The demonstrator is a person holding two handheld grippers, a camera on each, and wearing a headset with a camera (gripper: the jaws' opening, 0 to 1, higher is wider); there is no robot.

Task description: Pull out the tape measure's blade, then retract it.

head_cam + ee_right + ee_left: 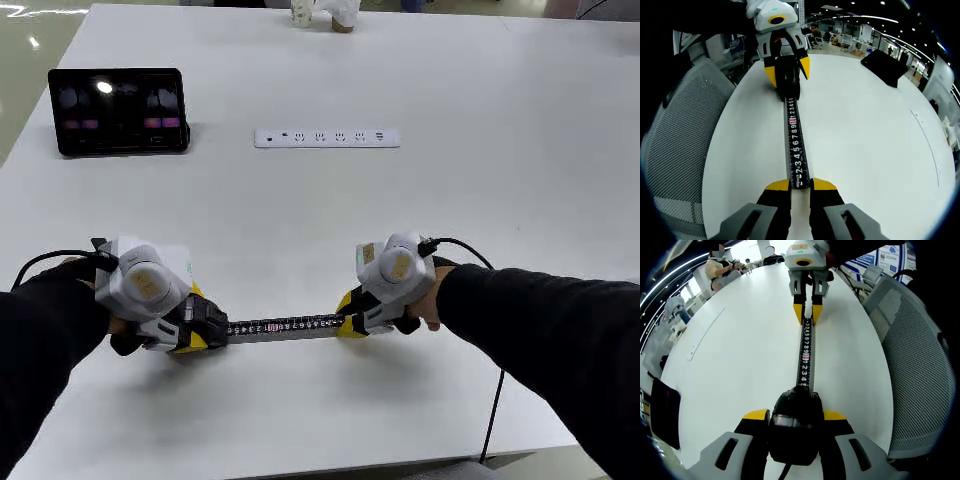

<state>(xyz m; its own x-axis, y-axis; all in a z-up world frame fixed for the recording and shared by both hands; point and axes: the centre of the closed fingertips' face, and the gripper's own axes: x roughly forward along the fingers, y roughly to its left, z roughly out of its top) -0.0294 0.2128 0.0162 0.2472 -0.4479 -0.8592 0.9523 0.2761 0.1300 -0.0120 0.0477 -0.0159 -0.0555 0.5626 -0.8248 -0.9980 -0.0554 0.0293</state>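
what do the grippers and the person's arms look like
The left gripper and right gripper have pale grey bodies and black jaws with yellow tips. A black cable trails from each. The person wears black sleeves.

And there's the tape measure's black case (795,432), clamped between the yellow-tipped jaws of the left gripper (795,415), down near the front edge of the white bench (420,220). The blade (794,145) is out, dark with white numerals and a red-marked patch partway along. It runs straight and low over the bench top to the right gripper (800,184), whose jaws pinch its tip.
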